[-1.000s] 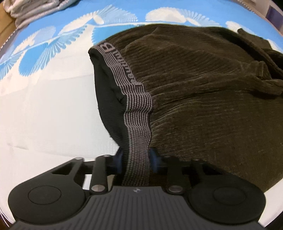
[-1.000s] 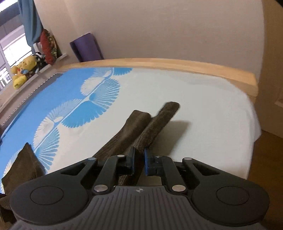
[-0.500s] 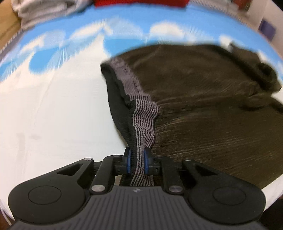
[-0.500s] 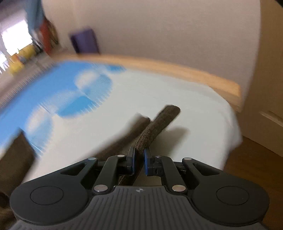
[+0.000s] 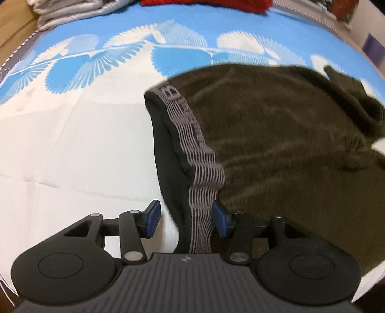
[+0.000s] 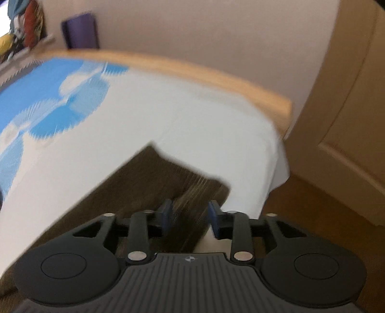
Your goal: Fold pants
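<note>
Two grippers hover over the bed (image 5: 72,149), and we see both with their tongs spread; the jaws of each have just been opening. From the left wrist view, our left gripper (image 5: 185,218) has its blue pads (image 5: 152,218) standing apart, and the striped grey waistband (image 5: 199,190) of the pants (image 5: 288,149) hangs down between them; the left pad is clear of the cloth with white sheet showing in the gap, while the right pad sits right against the band's edge, so nothing pinches it. The pants are dark brown ribbed cloth, spread over the right half of that view on the white and blue patterned sheet (image 5: 120,62); the waistband runs from the far upper corner of the garment down toward us, with a dark lining showing along its left side. At the far edge of the bed we make out folded pale laundry (image 5: 72,9) and something red (image 5: 204,4). From the right wrist view, blurred, our right gripper (image 6: 190,216) also has its pads parted, with the pant leg ends (image 6: 168,178) lying between them on the white part of the sheet, near the bed's corner; whether the left pad touches the cloth we cannot tell. Beyond the leg ends we see the wooden bed frame (image 6: 216,77), a pale wall (image 6: 192,29), a purple roll (image 6: 80,31) against it, and a wooden door (image 6: 349,108) at the right.
</note>
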The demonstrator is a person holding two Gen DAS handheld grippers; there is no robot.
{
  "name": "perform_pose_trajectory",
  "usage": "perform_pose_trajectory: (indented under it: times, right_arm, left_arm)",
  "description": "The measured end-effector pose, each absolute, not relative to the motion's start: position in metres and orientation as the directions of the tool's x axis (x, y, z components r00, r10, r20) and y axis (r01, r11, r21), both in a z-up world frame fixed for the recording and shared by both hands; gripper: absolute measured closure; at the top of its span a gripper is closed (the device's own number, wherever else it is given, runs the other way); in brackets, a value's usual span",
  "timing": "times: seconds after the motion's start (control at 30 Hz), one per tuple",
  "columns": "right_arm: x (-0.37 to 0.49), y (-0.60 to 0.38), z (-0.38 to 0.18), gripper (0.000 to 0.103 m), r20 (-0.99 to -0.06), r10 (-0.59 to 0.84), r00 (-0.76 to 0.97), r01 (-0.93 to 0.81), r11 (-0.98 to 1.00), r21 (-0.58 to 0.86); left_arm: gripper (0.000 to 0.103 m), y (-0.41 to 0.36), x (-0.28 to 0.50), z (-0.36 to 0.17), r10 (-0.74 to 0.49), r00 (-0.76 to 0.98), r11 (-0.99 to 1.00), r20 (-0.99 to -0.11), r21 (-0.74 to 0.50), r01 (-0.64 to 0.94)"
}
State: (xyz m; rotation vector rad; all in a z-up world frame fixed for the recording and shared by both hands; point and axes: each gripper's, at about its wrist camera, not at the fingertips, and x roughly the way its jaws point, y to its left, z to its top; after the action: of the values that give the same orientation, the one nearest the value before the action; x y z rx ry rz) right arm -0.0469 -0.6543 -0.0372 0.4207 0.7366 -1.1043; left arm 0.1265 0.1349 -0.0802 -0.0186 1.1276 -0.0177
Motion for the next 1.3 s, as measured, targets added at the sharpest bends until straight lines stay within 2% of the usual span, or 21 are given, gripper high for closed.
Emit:
perform_pose_trajectory:
  times: [0.13, 0.23, 0.3, 0.43, 0.6, 0.9, 1.03, 1.1, 1.23, 1.3]
  right_arm:
    - [-0.052, -0.652, -0.024, 0.06, -0.636, -0.703, 0.318, 0.91, 0.416, -0.004]
    - [-0.049, -0.646, -0.022, 0.057, -0.631, -0.667, 0.396, 0.875, 0.482, 0.039]
    - [-0.044, -0.646, -0.027, 0.051, -0.662, -0.599, 0.451, 0.841, 0.533, 0.091]
    - [-0.03, -0.648, -0.052, 0.051, -0.787, -0.394, 0.474, 0.785, 0.595, 0.174]
    - [-0.008, -0.636, -0.082, 0.051, -0.88, -0.322, 0.349, 0.734, 0.677, 0.044]
    - [0.019, -0.631, -0.087, 0.051, -0.873, -0.36, 0.33, 0.741, 0.671, 0.003]
    - [0.033, -0.637, -0.09, 0.047, -0.857, -0.386, 0.342, 0.747, 0.665, -0.001]
    - [0.037, -0.642, -0.085, 0.05, -0.832, -0.393, 0.391, 0.757, 0.651, 0.048]
    - [0.037, -0.643, -0.057, 0.05, -0.662, -0.445, 0.603, 0.723, 0.655, 0.219]
    - [0.037, -0.644, -0.051, 0.05, -0.616, -0.469, 0.633, 0.721, 0.648, 0.246]
  left_arm:
    - [0.05, 0.13, 0.131, -0.072, -0.012, 0.463, 1.0, -0.886, -0.018, -0.008]
    - [0.05, 0.119, 0.134, -0.07, 0.014, 0.476, 1.0, -0.88, 0.02, 0.008]
    - [0.05, 0.111, 0.137, -0.071, 0.019, 0.482, 0.999, -0.876, 0.034, 0.024]
    - [0.05, 0.09, 0.143, -0.071, 0.011, 0.484, 0.997, -0.875, 0.049, 0.067]
    - [0.05, 0.069, 0.149, -0.077, 0.001, 0.48, 0.994, -0.877, 0.053, 0.095]
    - [0.05, 0.062, 0.163, -0.082, -0.015, 0.477, 0.995, -0.879, 0.036, 0.096]
    - [0.05, 0.062, 0.165, -0.084, -0.013, 0.473, 0.995, -0.881, 0.037, 0.096]
    - [0.05, 0.063, 0.166, -0.084, -0.014, 0.472, 0.995, -0.881, 0.037, 0.097]
    - [0.05, 0.064, 0.167, -0.085, -0.01, 0.468, 0.995, -0.884, 0.036, 0.088]
    - [0.05, 0.063, 0.168, -0.085, -0.009, 0.464, 0.995, -0.886, 0.038, 0.092]
